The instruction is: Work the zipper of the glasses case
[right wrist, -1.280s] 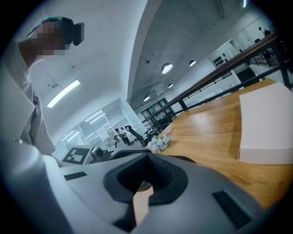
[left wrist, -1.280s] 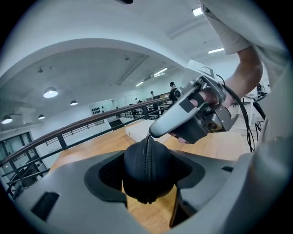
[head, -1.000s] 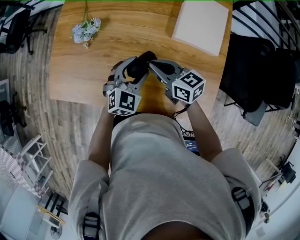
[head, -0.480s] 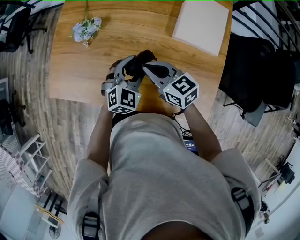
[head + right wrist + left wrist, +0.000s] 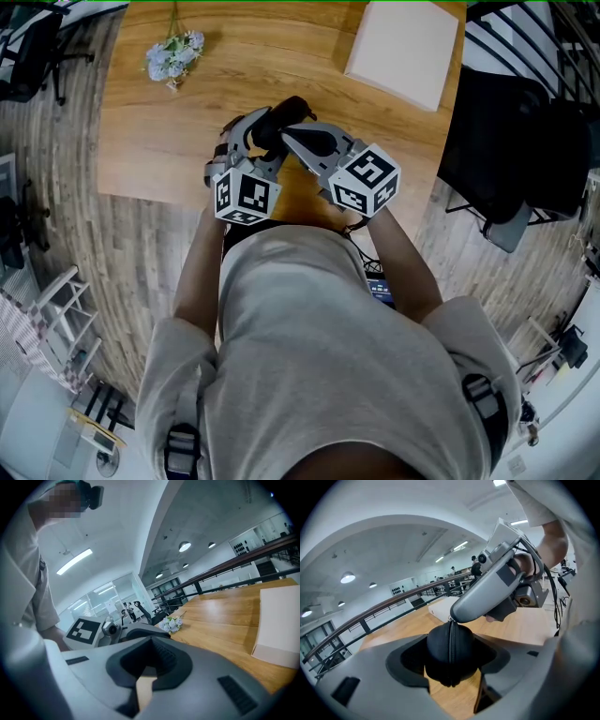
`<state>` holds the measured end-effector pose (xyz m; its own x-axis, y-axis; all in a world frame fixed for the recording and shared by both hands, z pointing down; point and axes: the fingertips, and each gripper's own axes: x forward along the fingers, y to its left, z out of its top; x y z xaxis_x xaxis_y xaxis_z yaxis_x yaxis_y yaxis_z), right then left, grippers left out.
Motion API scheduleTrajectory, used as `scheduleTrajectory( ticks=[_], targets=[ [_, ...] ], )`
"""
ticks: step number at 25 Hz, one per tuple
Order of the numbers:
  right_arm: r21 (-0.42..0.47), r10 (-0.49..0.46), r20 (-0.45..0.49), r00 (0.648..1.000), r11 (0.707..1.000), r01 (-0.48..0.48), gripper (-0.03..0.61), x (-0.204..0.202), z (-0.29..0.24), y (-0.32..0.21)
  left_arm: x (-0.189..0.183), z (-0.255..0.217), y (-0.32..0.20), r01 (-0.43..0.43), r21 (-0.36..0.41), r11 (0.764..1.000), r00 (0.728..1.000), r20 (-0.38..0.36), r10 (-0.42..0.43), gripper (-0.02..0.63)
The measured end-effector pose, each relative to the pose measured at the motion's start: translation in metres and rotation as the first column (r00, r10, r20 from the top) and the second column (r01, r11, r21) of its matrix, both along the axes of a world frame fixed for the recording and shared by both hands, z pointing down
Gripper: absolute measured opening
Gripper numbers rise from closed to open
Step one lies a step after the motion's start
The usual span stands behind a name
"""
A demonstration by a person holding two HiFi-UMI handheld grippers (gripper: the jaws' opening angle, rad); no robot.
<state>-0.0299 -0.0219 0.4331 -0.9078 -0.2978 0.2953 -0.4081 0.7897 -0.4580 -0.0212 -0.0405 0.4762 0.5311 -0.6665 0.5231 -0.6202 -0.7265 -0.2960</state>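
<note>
Jaws: left gripper (image 5: 265,132) clamped on black glasses case (image 5: 450,663); right gripper (image 5: 452,616) pressed together at top end of zipper (image 5: 450,637). Handling: brace case rigid, draw steadily along seam.

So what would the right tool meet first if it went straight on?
Probably the rounded black zippered glasses case held in the left tool; the right tool sits shut at its zipper.
</note>
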Motion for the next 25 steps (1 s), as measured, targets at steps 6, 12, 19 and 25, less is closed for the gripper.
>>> scheduleTrajectory(
  ticks=[6, 12, 19, 25],
  targets=[
    [-0.040, 0.020, 0.068, 0.998, 0.999, -0.017, 0.025, 0.011, -0.009, -0.011, -0.007, -0.002, 0.003, 0.009, 0.006, 1.000, 0.999, -0.036, -0.008, 0.272],
    [-0.062, 0.044, 0.058, 0.997, 0.997, -0.040, 0.025, 0.016, -0.004, -0.017, -0.009, -0.004, 0.003, 0.001, 0.002, 1.000, 1.000, 0.002, -0.001, 0.272],
    [0.052, 0.037, -0.071, 0.997, 0.998, -0.034, 0.025, 0.011, -0.003, -0.016, -0.010, 0.006, -0.004, 0.034, -0.044, 0.998, 0.997, 0.066, -0.031, 0.270],
    [0.108, 0.016, -0.121, 0.993, 0.994, -0.003, 0.025, 0.005, -0.007, -0.010, -0.012, 0.011, -0.008, 0.033, -0.052, 0.998, 0.992, 0.123, -0.026, 0.270]
  ],
)
